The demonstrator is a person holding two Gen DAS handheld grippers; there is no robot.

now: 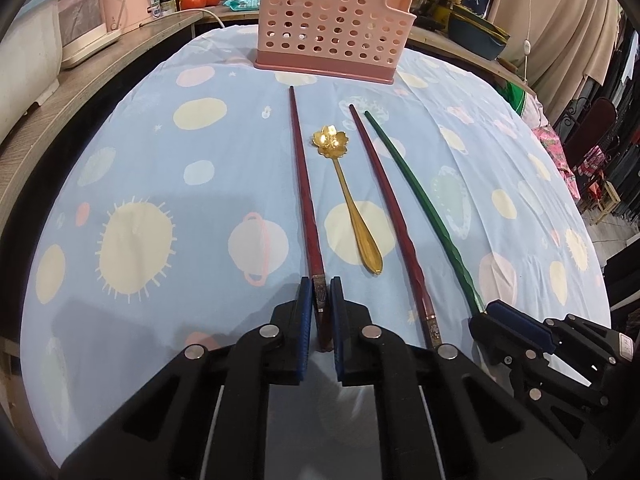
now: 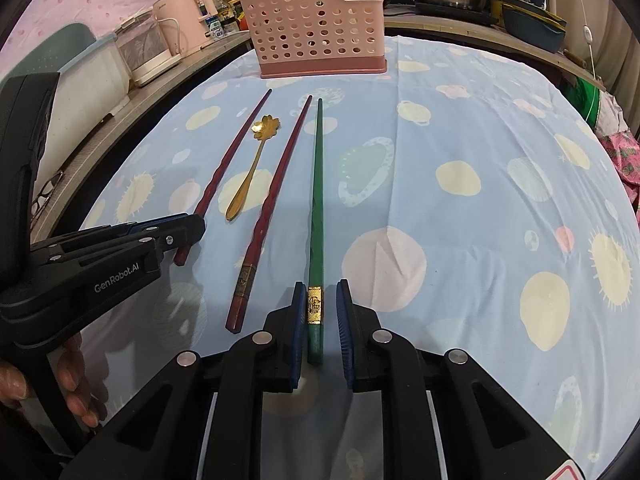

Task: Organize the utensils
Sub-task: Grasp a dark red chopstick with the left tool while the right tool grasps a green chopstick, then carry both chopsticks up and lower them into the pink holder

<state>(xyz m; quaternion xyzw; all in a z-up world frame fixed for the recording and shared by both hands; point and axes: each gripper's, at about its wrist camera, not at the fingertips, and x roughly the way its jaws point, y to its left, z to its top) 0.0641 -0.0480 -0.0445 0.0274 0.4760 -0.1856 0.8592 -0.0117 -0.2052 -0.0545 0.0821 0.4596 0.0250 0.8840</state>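
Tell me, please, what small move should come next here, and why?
Probably close the right gripper fully on the green chopstick: a gap shows beside one pad, whereas the left gripper pinches the leftmost red chopstick. Then both could lift toward the pink holder.

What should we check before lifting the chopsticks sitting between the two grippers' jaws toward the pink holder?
1. Left gripper clamped on left red chopstick: ok.
2. Right gripper clamped on green chopstick: not ok, gap beside one pad.
3. Spoon and middle red chopstick apart from both grips: ok.
4. Pink holder upright: ok.
5. Room inside holder: cannot tell.
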